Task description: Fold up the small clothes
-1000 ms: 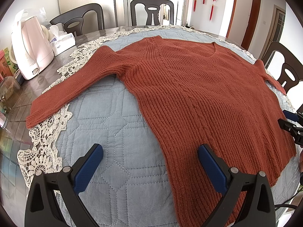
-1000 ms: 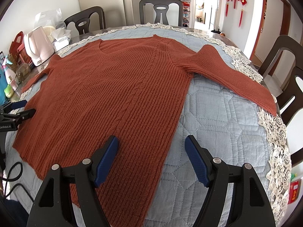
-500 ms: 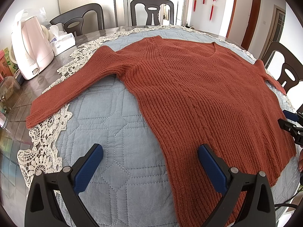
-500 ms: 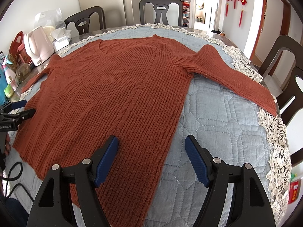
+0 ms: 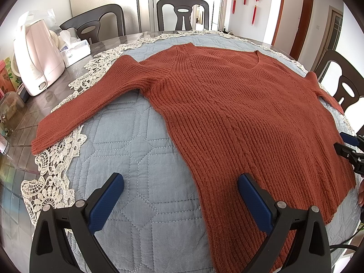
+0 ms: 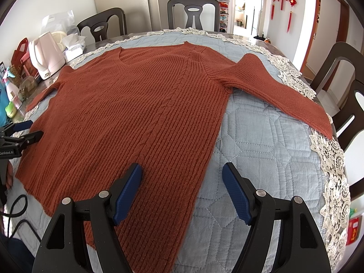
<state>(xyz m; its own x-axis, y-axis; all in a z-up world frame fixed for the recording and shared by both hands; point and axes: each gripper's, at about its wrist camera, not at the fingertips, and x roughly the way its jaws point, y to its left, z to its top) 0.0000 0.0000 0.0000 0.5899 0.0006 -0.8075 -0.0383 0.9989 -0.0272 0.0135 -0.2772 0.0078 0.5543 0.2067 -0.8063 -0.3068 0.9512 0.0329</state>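
A rust-red knitted sweater (image 5: 238, 113) lies flat and spread out on a grey-blue quilted cloth (image 5: 136, 159), both sleeves stretched outward. It also shows in the right wrist view (image 6: 136, 113). My left gripper (image 5: 180, 195) is open and empty, hovering over the sweater's lower left hem edge. My right gripper (image 6: 182, 188) is open and empty over the lower right hem edge. The right gripper shows at the right edge of the left wrist view (image 5: 348, 150), and the left gripper at the left edge of the right wrist view (image 6: 18, 132).
A pink kettle (image 5: 38, 56), a tissue box (image 5: 75, 50) and small jars stand on the table's left side. A lace tablecloth edge (image 5: 52, 173) rims the quilt. Dark chairs (image 5: 183, 13) surround the table. A cable (image 6: 13, 204) hangs at the near left.
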